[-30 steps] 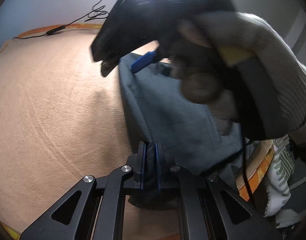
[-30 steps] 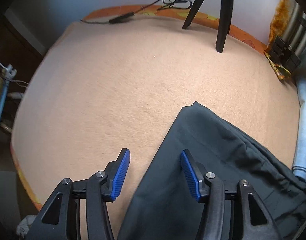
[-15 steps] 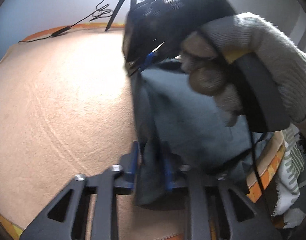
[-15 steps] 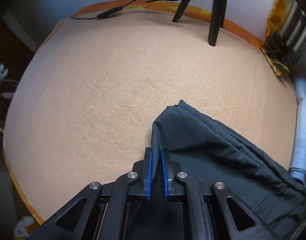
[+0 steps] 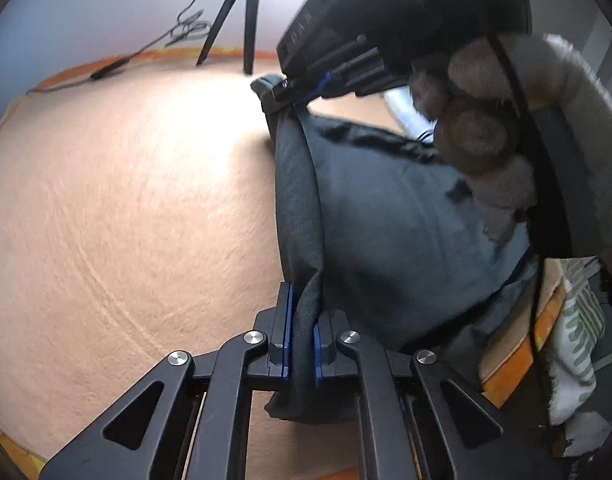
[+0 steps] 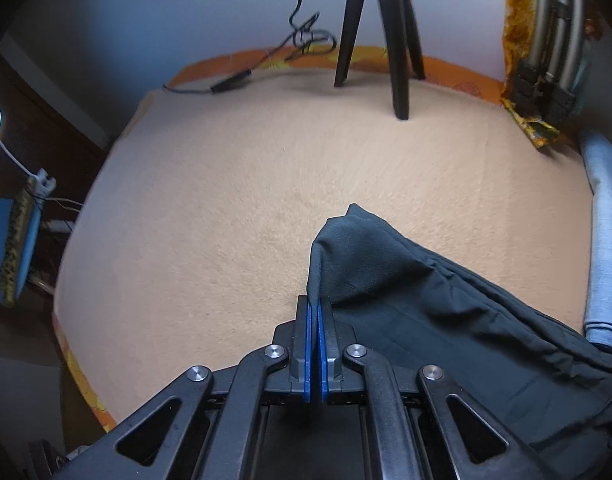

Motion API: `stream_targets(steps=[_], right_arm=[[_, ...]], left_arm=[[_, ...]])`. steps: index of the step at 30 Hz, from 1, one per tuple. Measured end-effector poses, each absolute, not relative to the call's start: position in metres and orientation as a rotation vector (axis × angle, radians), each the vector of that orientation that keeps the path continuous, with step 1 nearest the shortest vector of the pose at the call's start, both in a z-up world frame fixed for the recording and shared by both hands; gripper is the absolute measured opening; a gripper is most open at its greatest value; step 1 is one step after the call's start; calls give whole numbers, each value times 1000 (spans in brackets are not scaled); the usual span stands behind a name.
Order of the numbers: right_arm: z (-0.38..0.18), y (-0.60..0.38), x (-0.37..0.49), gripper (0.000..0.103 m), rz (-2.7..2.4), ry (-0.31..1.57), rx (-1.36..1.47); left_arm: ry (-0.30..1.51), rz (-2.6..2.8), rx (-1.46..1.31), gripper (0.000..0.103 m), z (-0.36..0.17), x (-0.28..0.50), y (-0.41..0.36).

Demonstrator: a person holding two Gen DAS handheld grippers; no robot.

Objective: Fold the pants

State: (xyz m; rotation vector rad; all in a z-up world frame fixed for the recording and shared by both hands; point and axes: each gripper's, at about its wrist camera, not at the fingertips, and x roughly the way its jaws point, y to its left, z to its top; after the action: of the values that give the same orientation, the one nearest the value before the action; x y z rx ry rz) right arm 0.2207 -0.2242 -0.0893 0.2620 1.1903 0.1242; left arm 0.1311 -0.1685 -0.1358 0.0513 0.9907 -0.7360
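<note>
Dark grey pants lie on a peach-coloured blanket, partly lifted along their left edge. My left gripper is shut on the near end of that edge. My right gripper is shut on the far corner of the pants and holds it raised. In the left wrist view the right gripper is at the top, held by a gloved hand, with the fabric edge stretched between the two grippers.
A black tripod stands at the blanket's far edge, with a black cable beside it. A light blue folded cloth lies at the right. A patterned cloth hangs off the bed's right side.
My right gripper shut on the far corner of the pants and lifted it. My left gripper stayed shut on the near edge, and the edge has pulled taut between them.
</note>
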Motion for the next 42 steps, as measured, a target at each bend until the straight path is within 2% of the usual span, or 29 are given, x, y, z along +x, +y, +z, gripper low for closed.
stream_targets(steps=[8,17,30,42], right_arm=[[-51,-263,198,0,156,1089,358],[-19,-314,165,0,161,997,415],[-11,-419,96,0,61,917,469],[-48,-533,17,0,-96,902,569]], left_arm=[[894,-826,64,6,-82,111,-187],[851,-957,92,6,-49,87,-240],[858,-1130,145,6,-48,56,-333],[903,-1275,286,6,-72,19,-438]])
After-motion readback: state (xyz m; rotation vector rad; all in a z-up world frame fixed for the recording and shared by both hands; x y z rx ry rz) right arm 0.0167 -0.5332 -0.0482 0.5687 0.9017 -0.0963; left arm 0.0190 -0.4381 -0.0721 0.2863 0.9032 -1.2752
